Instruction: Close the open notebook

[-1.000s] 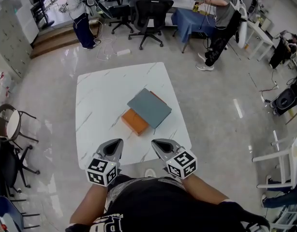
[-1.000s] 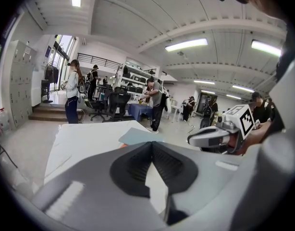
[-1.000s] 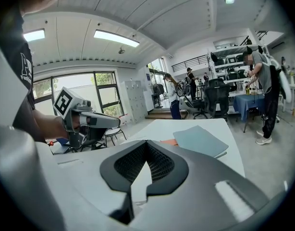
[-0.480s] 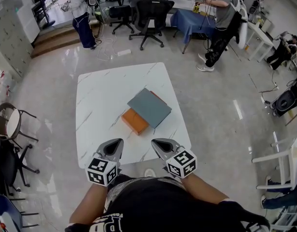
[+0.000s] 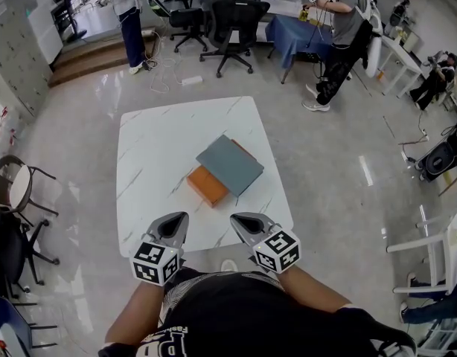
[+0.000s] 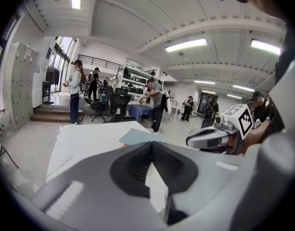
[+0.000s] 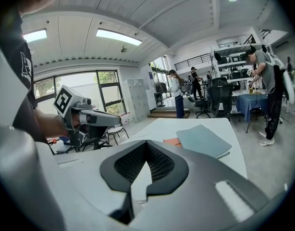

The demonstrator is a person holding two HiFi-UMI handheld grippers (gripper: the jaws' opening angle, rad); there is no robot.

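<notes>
Head view: we hold left tongs (image 5: 178, 222) and right tongs (image 5: 239, 221) clenched, empty, well short of the grey notebook (image 5: 230, 165); looks shut already.

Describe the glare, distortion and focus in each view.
Head view: even light, sharp; streaks of glare on the glossy floor, room edges bowed. Left gripper view: strong fisheye with black corners, ceiling lights blown out, the left tool near and soft. Right gripper view: same fisheye, bright windows, the right tool slightly blurred.
</notes>
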